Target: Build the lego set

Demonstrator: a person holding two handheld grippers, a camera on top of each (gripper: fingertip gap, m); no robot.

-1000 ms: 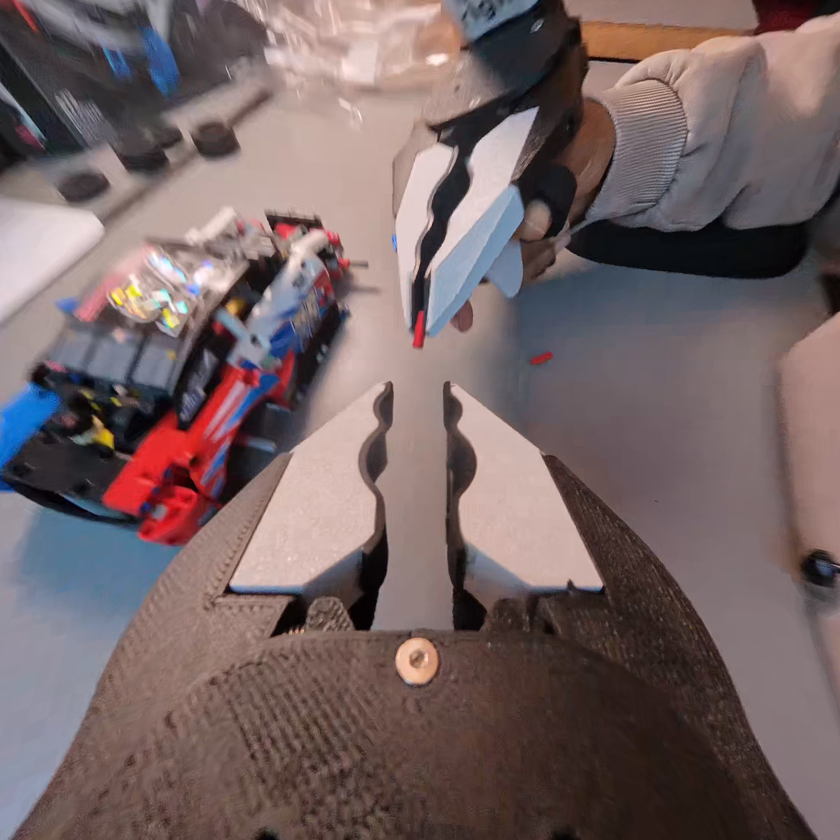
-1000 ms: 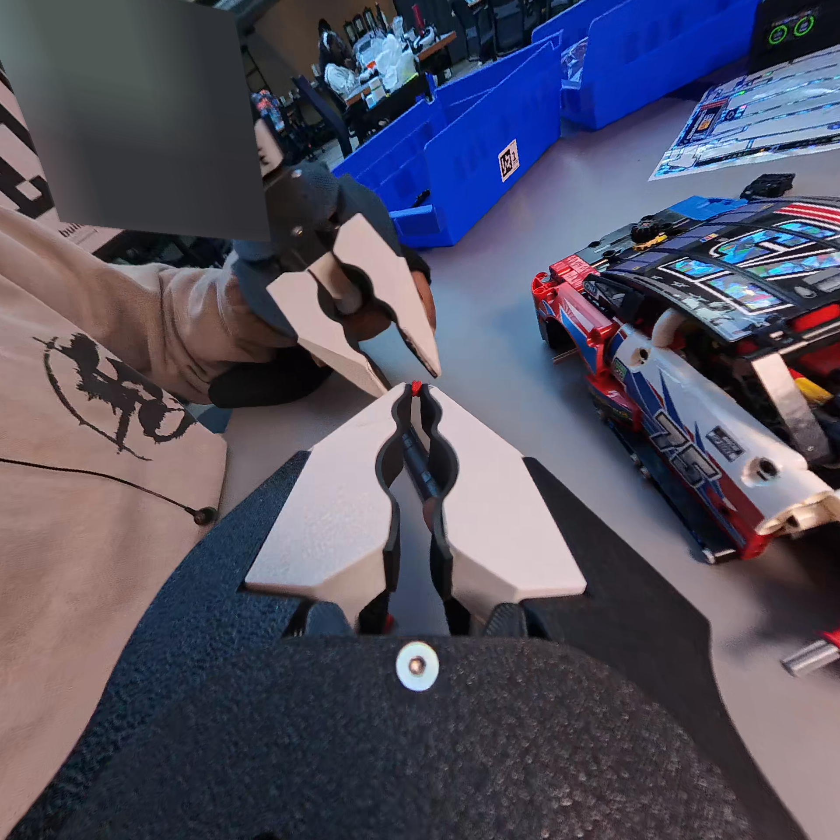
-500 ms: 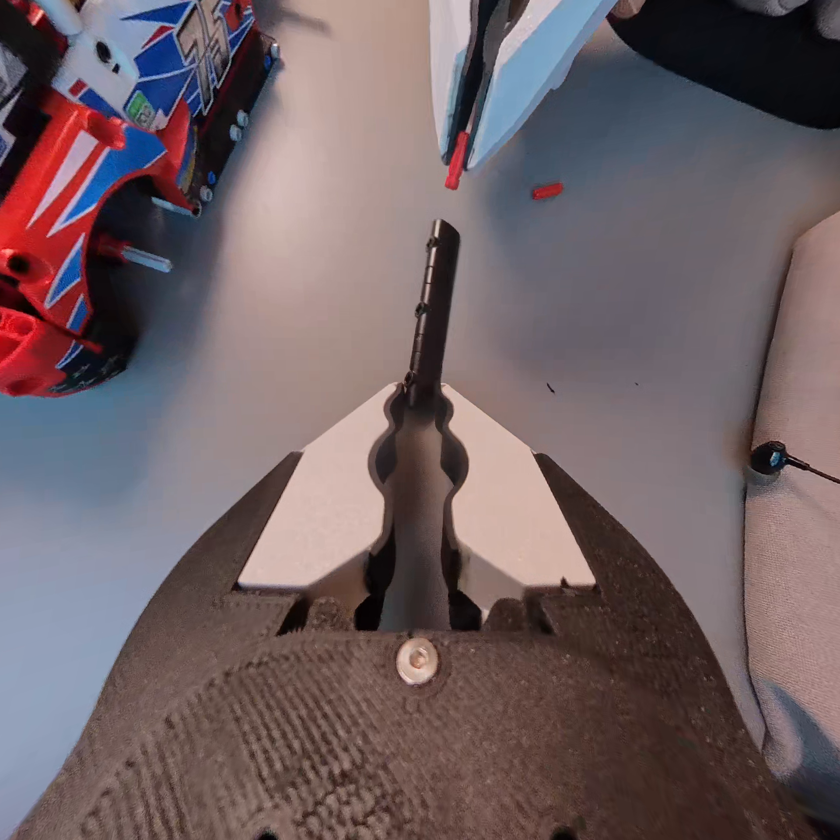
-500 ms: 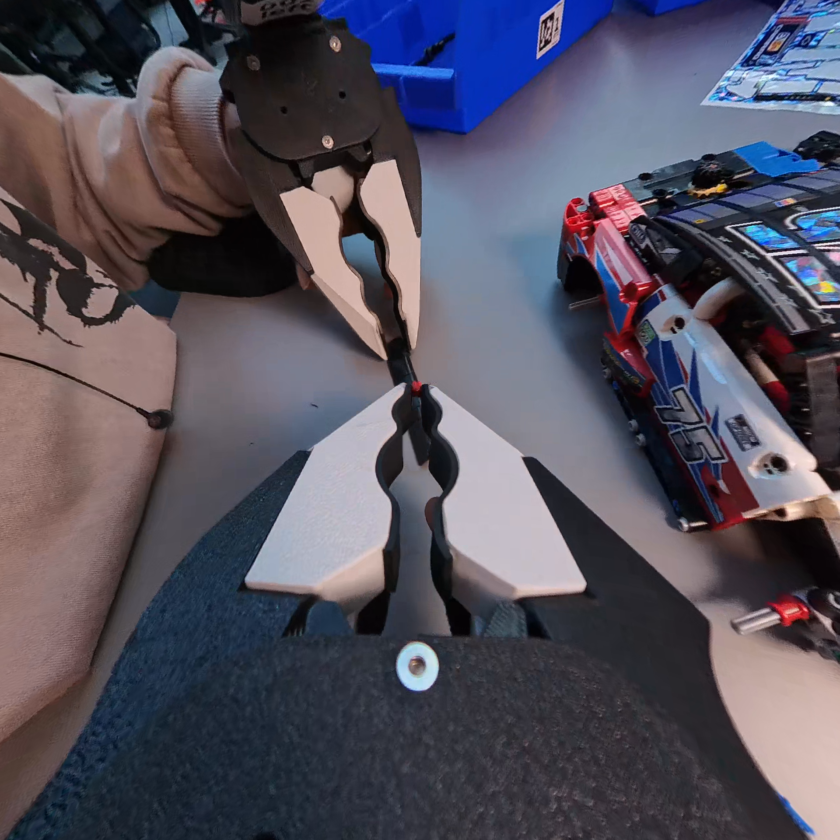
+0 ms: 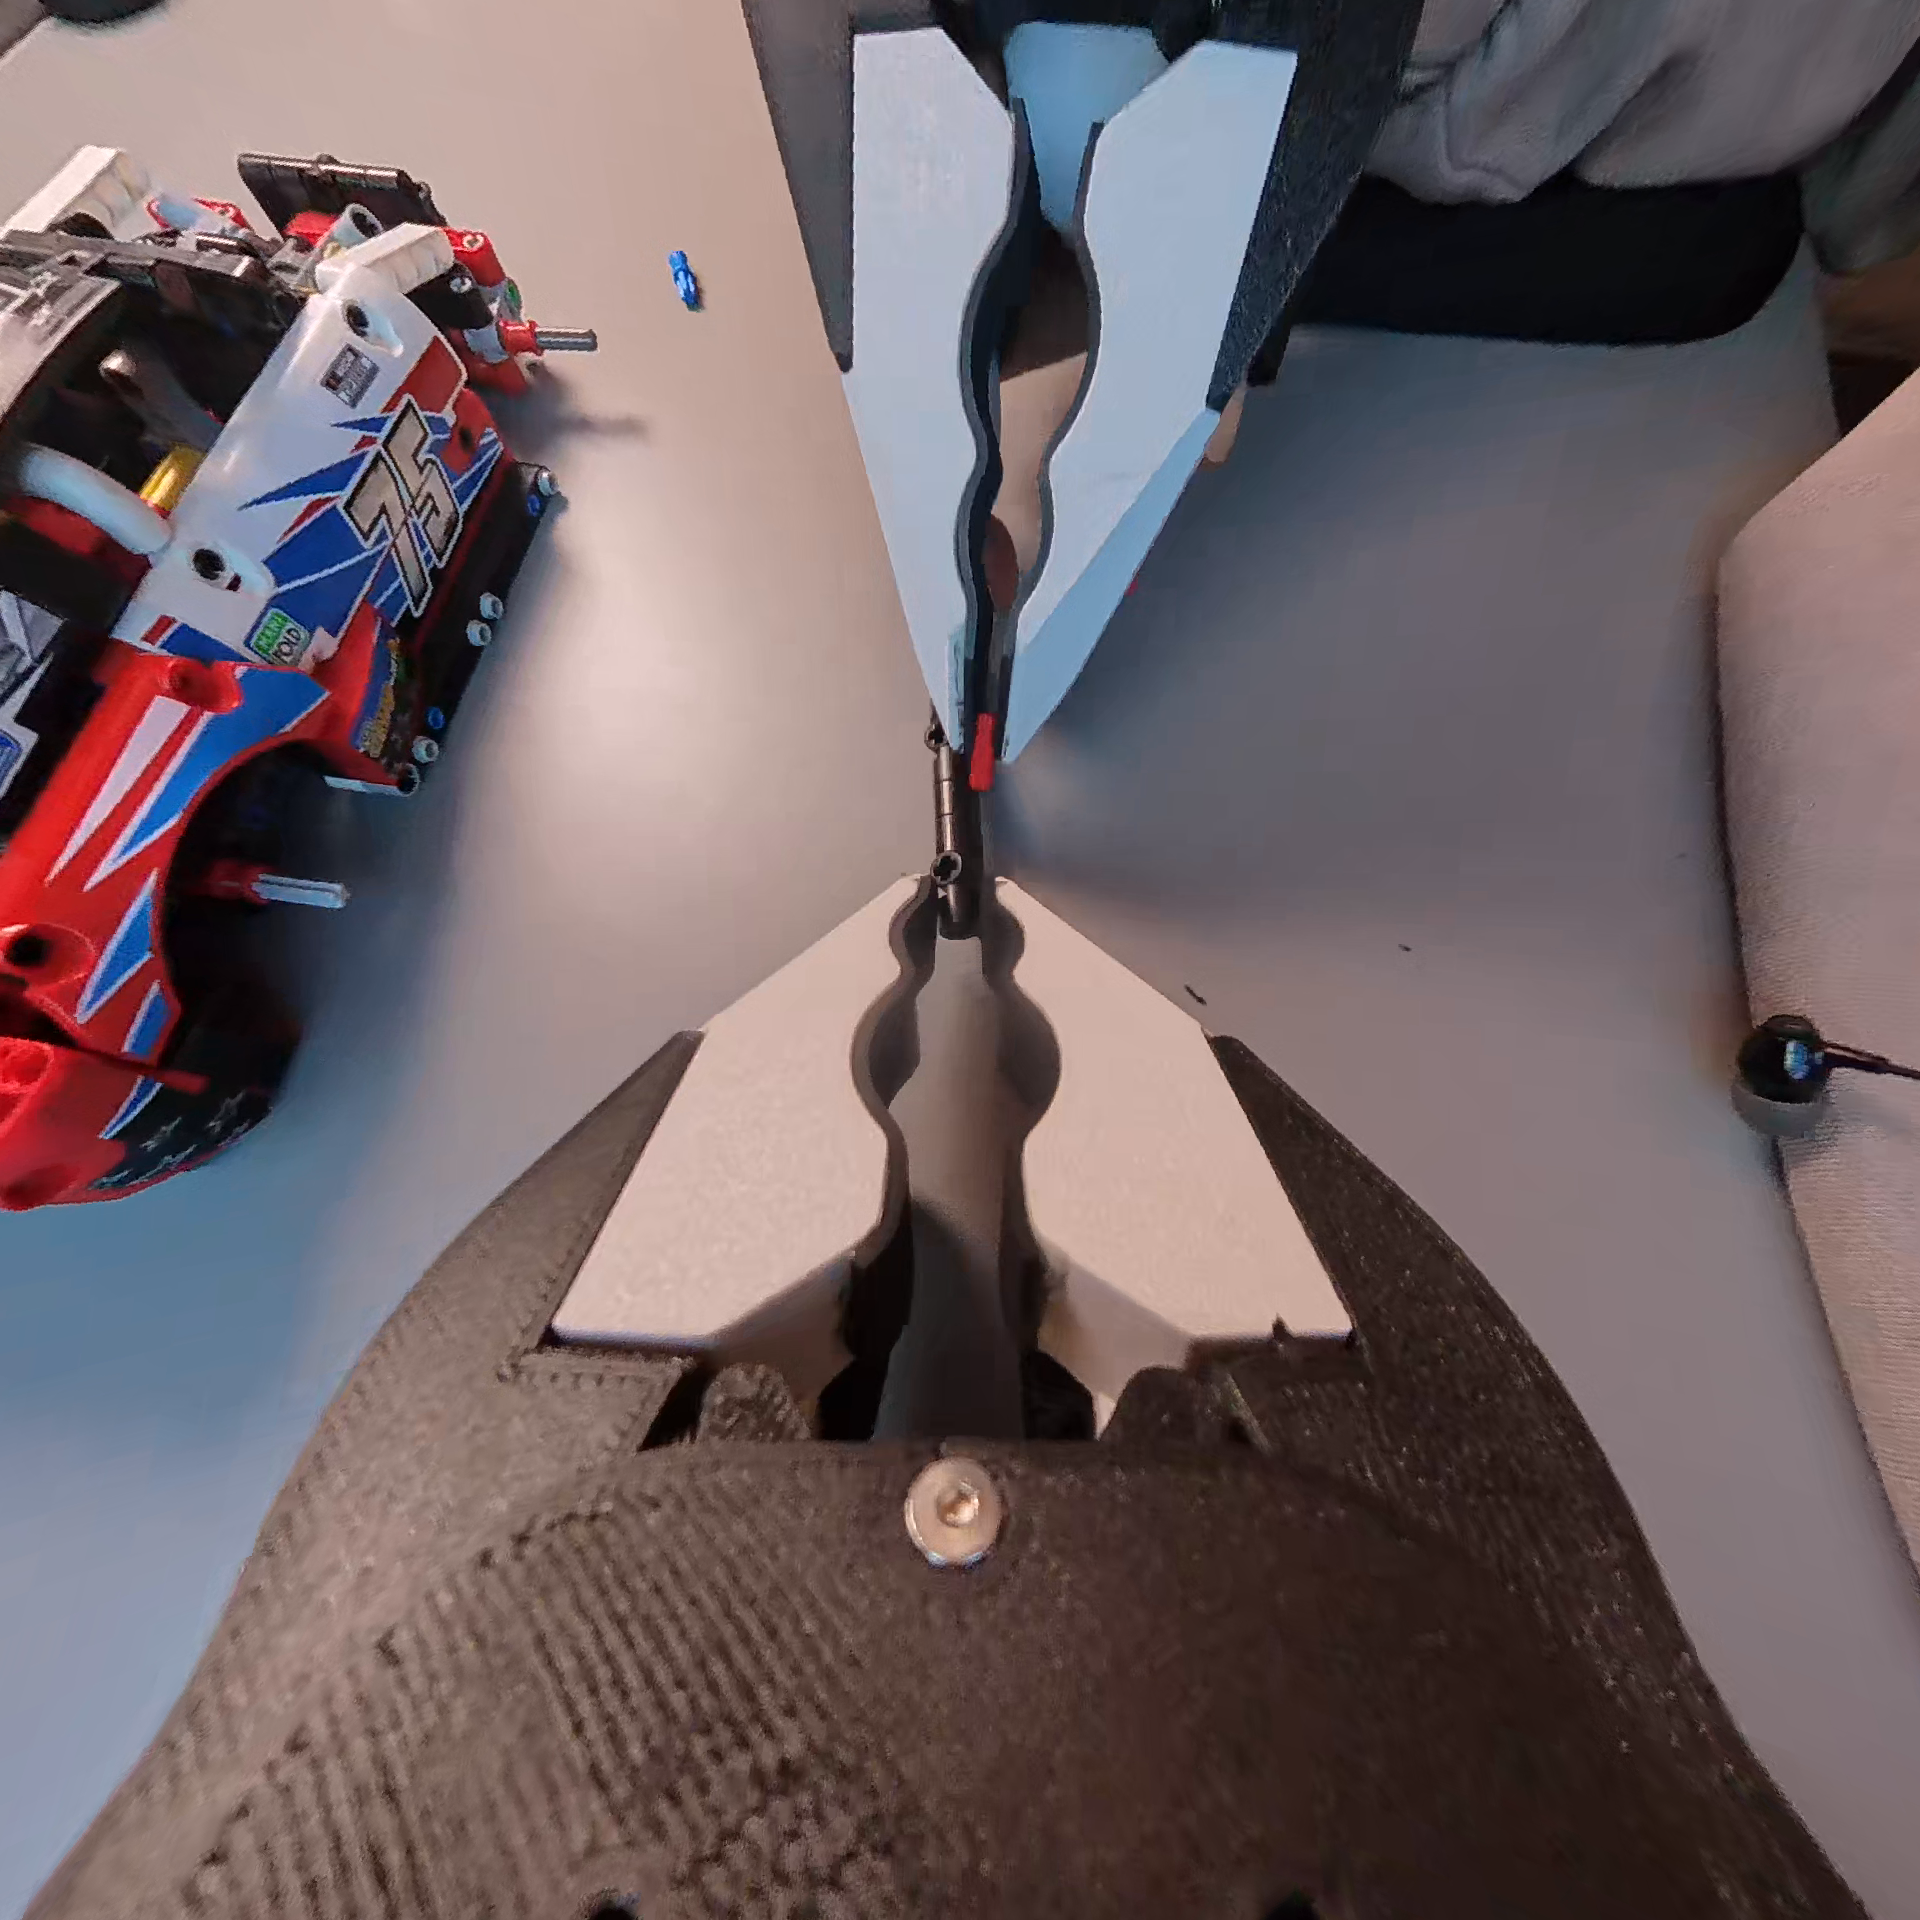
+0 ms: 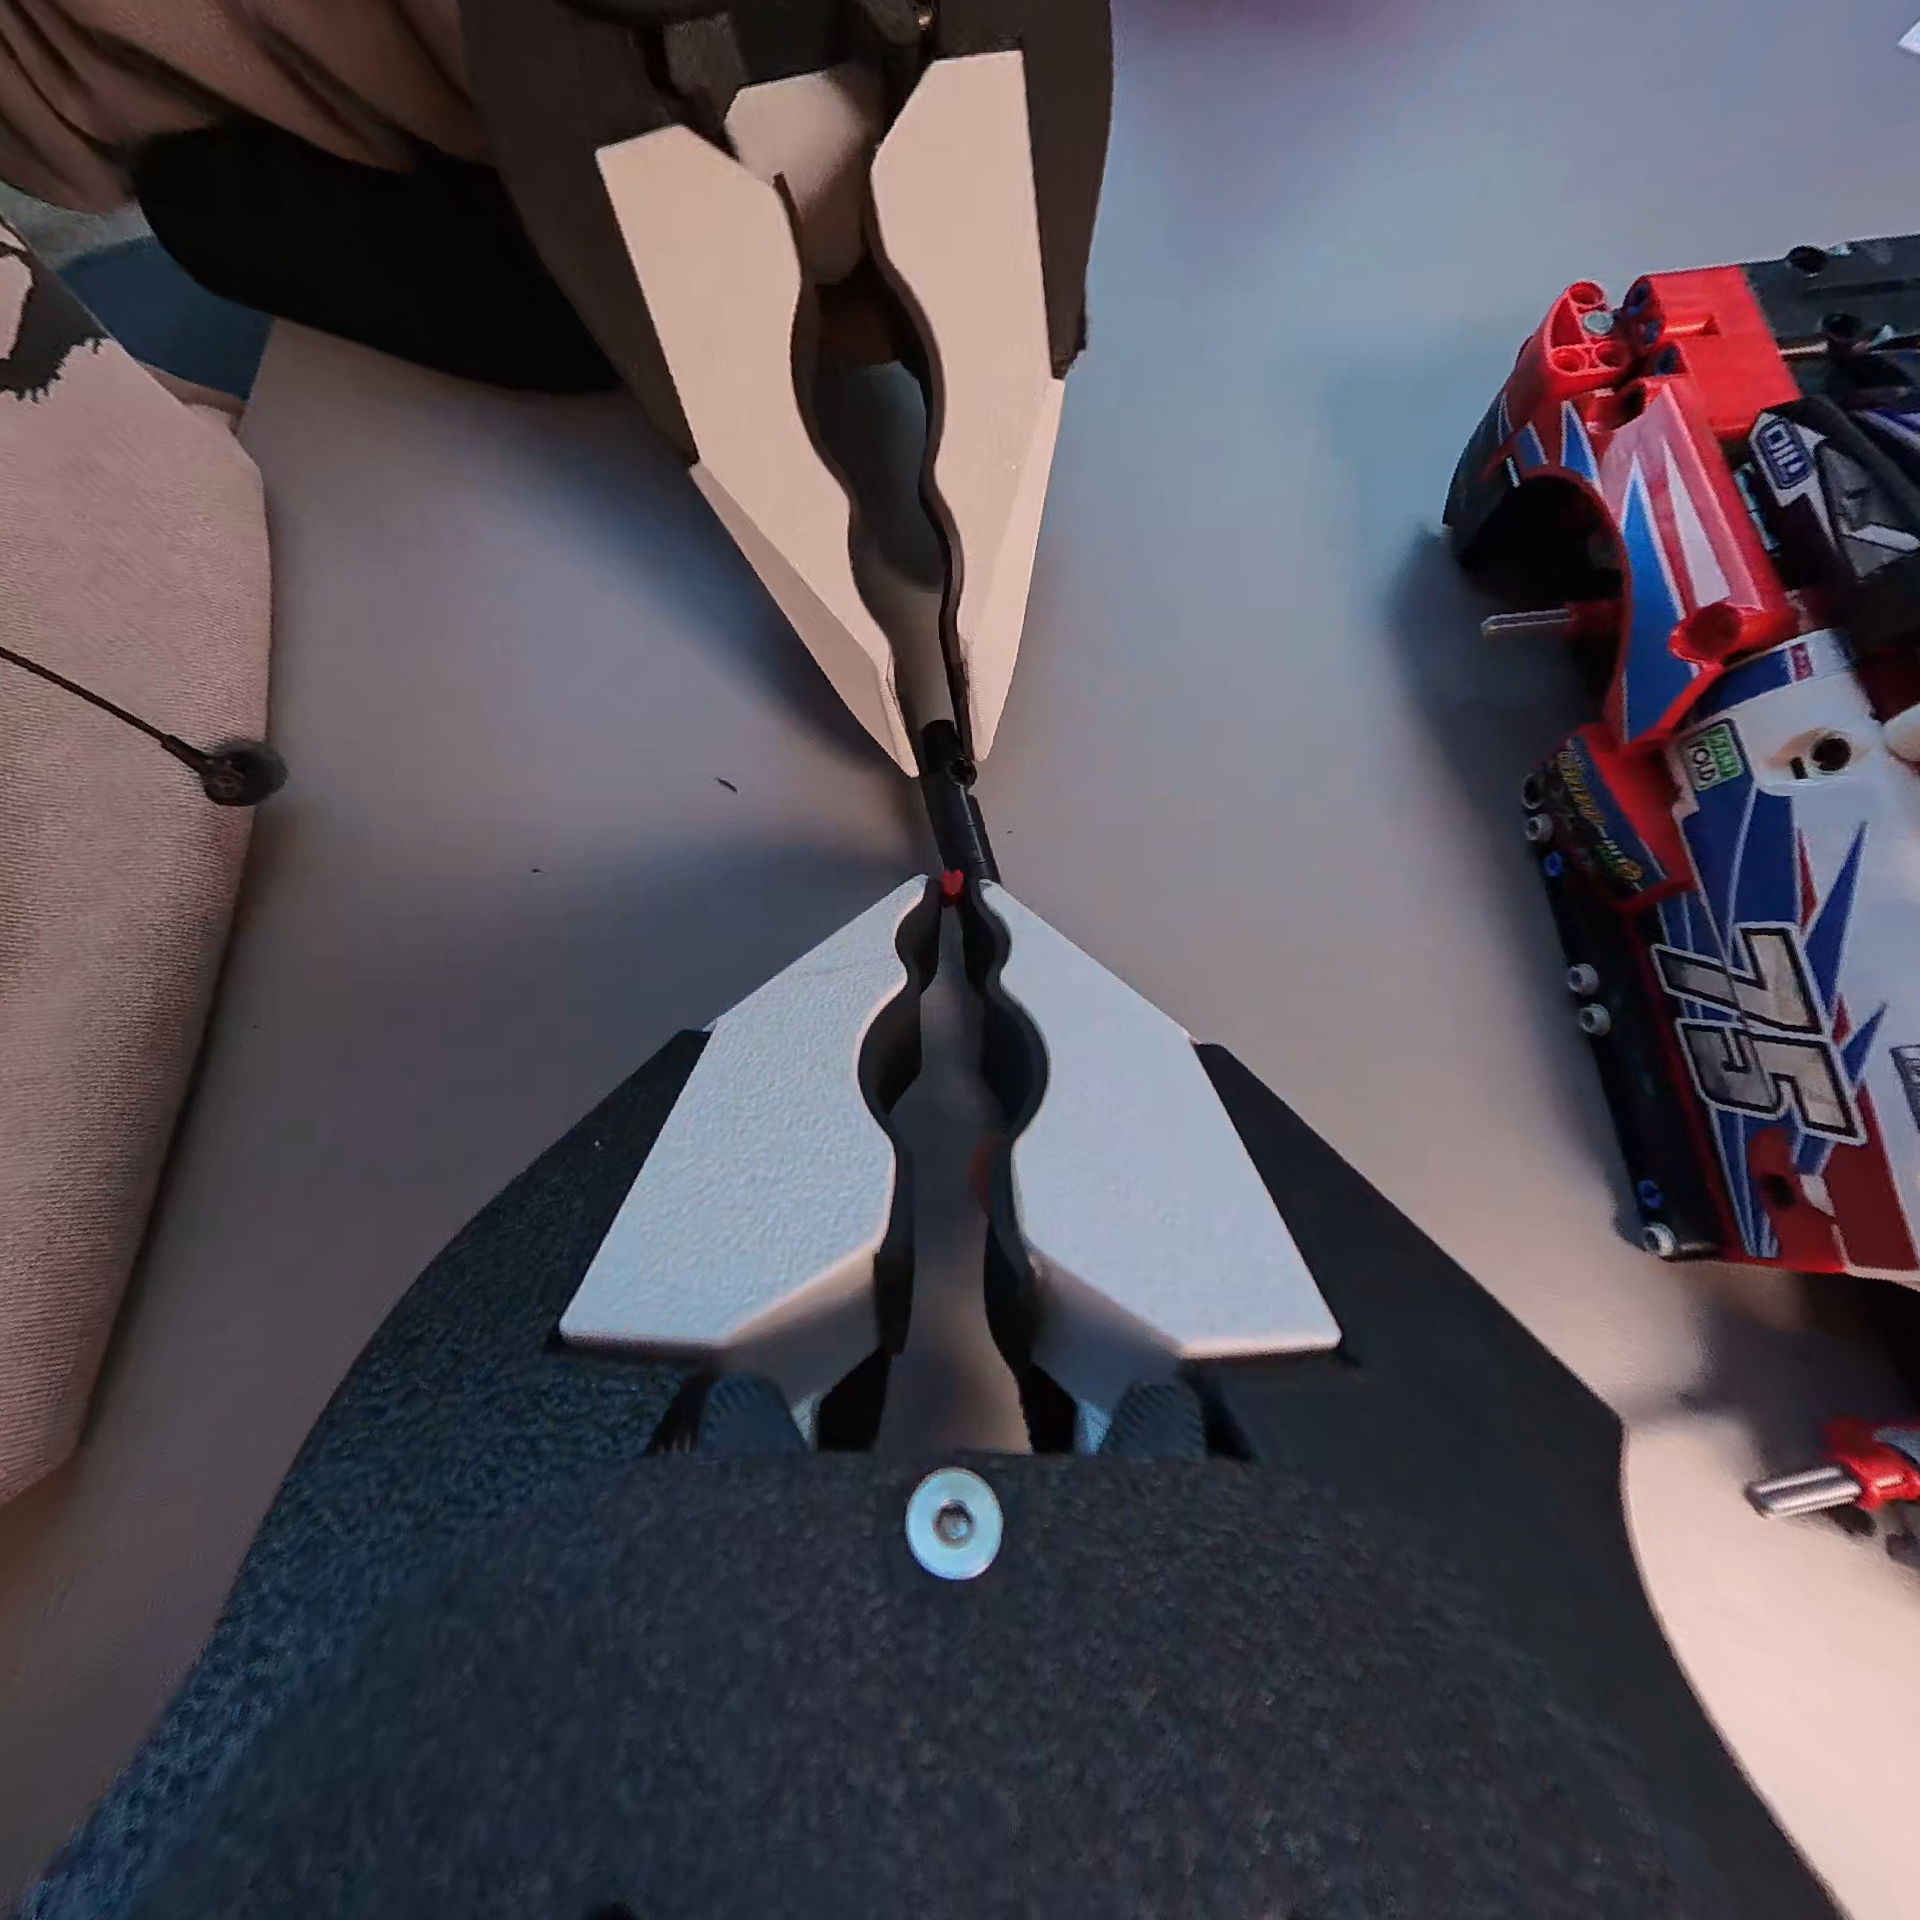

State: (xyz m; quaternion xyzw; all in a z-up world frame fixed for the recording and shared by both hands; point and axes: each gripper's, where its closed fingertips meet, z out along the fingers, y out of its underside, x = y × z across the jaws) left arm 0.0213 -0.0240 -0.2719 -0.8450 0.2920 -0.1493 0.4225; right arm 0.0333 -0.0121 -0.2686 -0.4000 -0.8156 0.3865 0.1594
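Observation:
My left gripper (image 5: 956, 896) is shut on one end of a thin black lego beam (image 5: 948, 805) and holds it above the grey table (image 5: 1403, 727). My right gripper (image 6: 951, 883) is shut on a small red pin (image 6: 951, 883). The two grippers meet tip to tip. In the left wrist view the right gripper (image 5: 977, 727) comes in from the top, and the red pin (image 5: 979, 750) lies against the beam's far end. I cannot tell whether the pin is seated in a hole. The right wrist view shows the left gripper (image 6: 940, 753) and the beam (image 6: 958, 816).
The red, white and blue lego race car (image 5: 260, 623) stands left of the grippers and also shows in the right wrist view (image 6: 1714, 831). A blue pin (image 5: 681, 278) and a red-and-grey axle piece (image 6: 1849, 1475) lie loose. The person's beige sweater (image 5: 1818, 831) borders the table. My two grippers' fingertips are within a few centimetres of each other. The red-and-grey axle piece (image 6: 1849, 1475) is about 15 cm from my right fingertips.
One second ago my left gripper was open and empty; it is now shut on the black beam. Both grippers have moved together until the red pin meets the beam.

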